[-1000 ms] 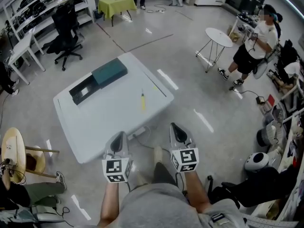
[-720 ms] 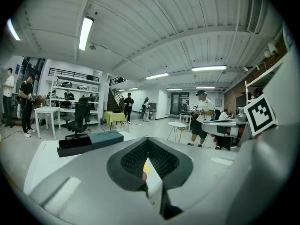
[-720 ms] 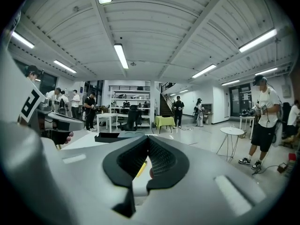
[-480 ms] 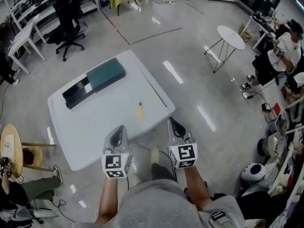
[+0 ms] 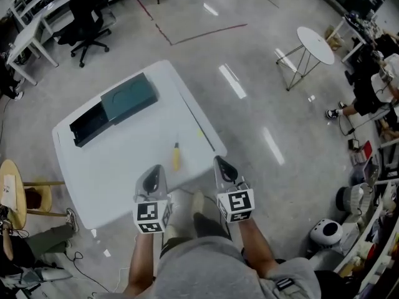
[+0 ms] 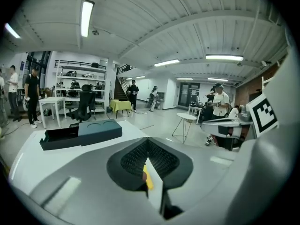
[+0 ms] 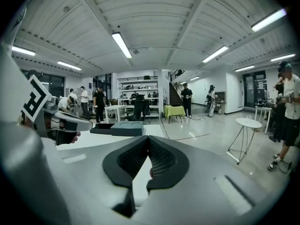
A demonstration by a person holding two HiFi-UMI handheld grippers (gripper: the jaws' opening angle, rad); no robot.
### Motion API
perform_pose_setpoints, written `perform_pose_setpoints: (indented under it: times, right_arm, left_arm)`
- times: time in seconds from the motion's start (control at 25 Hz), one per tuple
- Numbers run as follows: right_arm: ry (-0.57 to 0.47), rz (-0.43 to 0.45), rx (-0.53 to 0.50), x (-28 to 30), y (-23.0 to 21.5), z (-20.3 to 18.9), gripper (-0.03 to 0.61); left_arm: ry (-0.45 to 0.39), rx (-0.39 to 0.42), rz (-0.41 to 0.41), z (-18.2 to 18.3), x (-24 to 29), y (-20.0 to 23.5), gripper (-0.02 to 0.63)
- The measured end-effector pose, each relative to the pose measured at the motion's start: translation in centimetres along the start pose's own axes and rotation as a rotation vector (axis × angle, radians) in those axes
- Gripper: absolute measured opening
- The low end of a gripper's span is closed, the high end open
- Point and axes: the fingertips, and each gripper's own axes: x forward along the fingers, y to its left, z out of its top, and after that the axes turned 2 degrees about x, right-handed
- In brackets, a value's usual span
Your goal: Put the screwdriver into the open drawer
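On the white table (image 5: 118, 167), near the edge closest to the wearer, lies the screwdriver (image 5: 176, 157). Its long axis runs almost straight away from the wearer in the head view. The yellow handle is at the near end, and the thin dark shaft points toward the far side of the table, leaning very slightly right. It lies flat with nothing touching it.

The table stands at an angle on a glossy grey floor (image 5: 249, 123) that mirrors the ceiling lights. A dark teal box (image 5: 129, 98) sits at the table's far left, and its black drawer (image 5: 86, 127) is pulled out toward the left edge, well apart from the screwdriver. A red tape line (image 5: 206, 33) crosses the floor beyond the table. A black chair (image 5: 86, 8) stands at upper left, a round white side table (image 5: 317, 42) at upper right, and a wooden stool (image 5: 14, 192) at the left edge. A person (image 5: 373, 91) is at the far right.

The left claw (image 5: 153, 174) and the right claw (image 5: 223, 166) hover side by side over the table's near edge, neither touching the screwdriver. The screwdriver lies between them and slightly ahead, nearer the left one, just beyond and to the right of its tip. In the left gripper view the left claw (image 6: 148, 142) has its jaws together at the tips with nothing gripped, and a yellow sliver of the screwdriver (image 6: 147, 178) shows through the slit below them. In the right gripper view the right claw (image 7: 149, 140) is likewise closed and empty, with bare table seen beneath.
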Motion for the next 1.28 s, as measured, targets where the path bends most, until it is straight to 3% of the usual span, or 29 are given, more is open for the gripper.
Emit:
perform_pose_setpoints:
  times: [0.32, 0.84, 1.28]
  right_arm:
    - [0.087, 0.073, 0.003, 4.9, -1.1, -3.1, 0.003]
    - [0.207, 0.107, 0.048, 9.5, -2.2, -8.8, 0.003]
    - [0.227, 0.1, 0.058, 11.9, -3.7, -9.5, 0.003]
  left_arm:
    - [0.095, 0.003, 0.015, -3.1, 5.0, 0.6, 0.012]
    - [0.286, -0.039, 0.007, -10.1, 9.5, 1.9, 0.012]
    - [0.445, -0.052, -0.033, -12.5, 13.1, 1.6, 0.028]
